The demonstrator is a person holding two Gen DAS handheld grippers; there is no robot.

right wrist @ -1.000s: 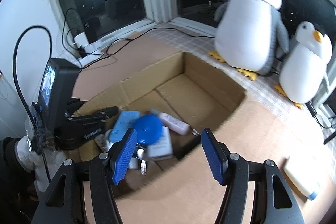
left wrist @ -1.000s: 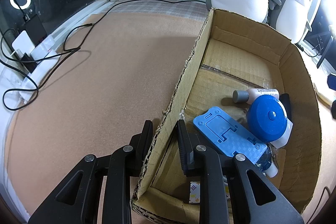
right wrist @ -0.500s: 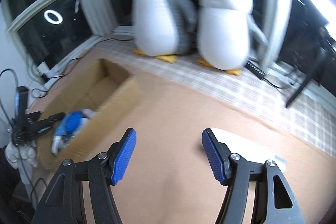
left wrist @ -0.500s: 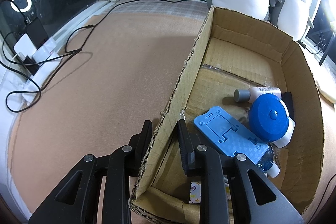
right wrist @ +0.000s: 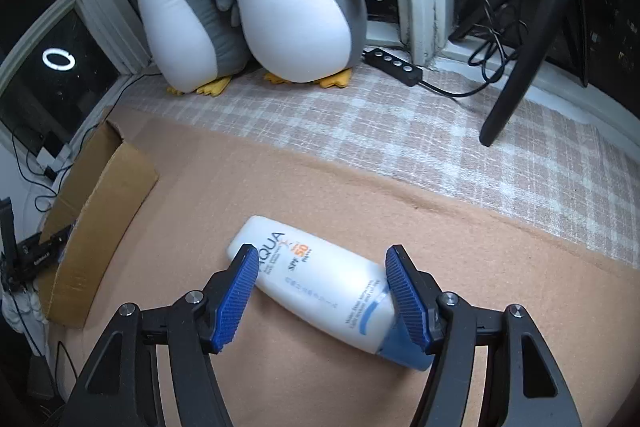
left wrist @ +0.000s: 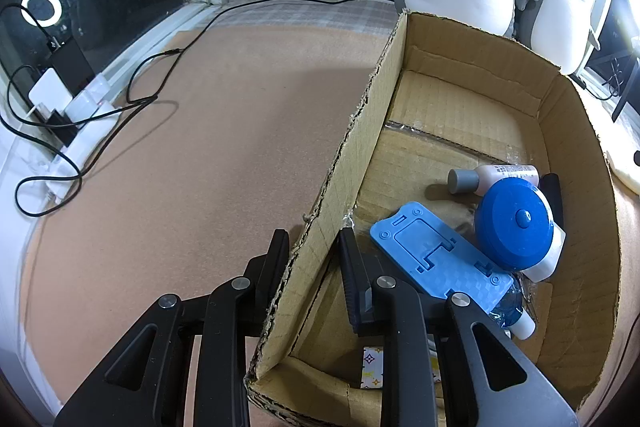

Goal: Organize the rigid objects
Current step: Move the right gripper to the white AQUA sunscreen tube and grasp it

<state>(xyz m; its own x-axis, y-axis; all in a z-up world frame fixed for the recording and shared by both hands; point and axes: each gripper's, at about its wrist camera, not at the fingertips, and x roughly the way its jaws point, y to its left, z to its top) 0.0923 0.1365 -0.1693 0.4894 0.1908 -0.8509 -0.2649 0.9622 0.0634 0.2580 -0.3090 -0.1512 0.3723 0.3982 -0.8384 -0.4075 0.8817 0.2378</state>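
Observation:
My left gripper point(left wrist: 313, 239) is shut on the left wall of the open cardboard box point(left wrist: 360, 131), one finger outside and one inside. In the box lie a light blue phone stand point(left wrist: 436, 255), a round blue-lidded container point(left wrist: 516, 223) and a small pink bottle with a grey cap point(left wrist: 496, 177). In the right wrist view a white sunscreen tube point(right wrist: 316, 279) with a blue cap lies slantwise on the tan mat. My right gripper point(right wrist: 322, 259) hangs open over it, a blue pad at each end of the tube. The box point(right wrist: 100, 195) stands far to the left there.
Two plush penguins point(right wrist: 296, 7) stand on the plaid cloth by the window. A black power strip point(right wrist: 394, 65) and a black stand leg point(right wrist: 520, 67) are at the back right. White chargers and black cables point(left wrist: 72, 107) lie along the left window sill.
My right gripper has swung away from the box to the right and come down over the sunscreen tube. The left gripper has kept still on the box wall.

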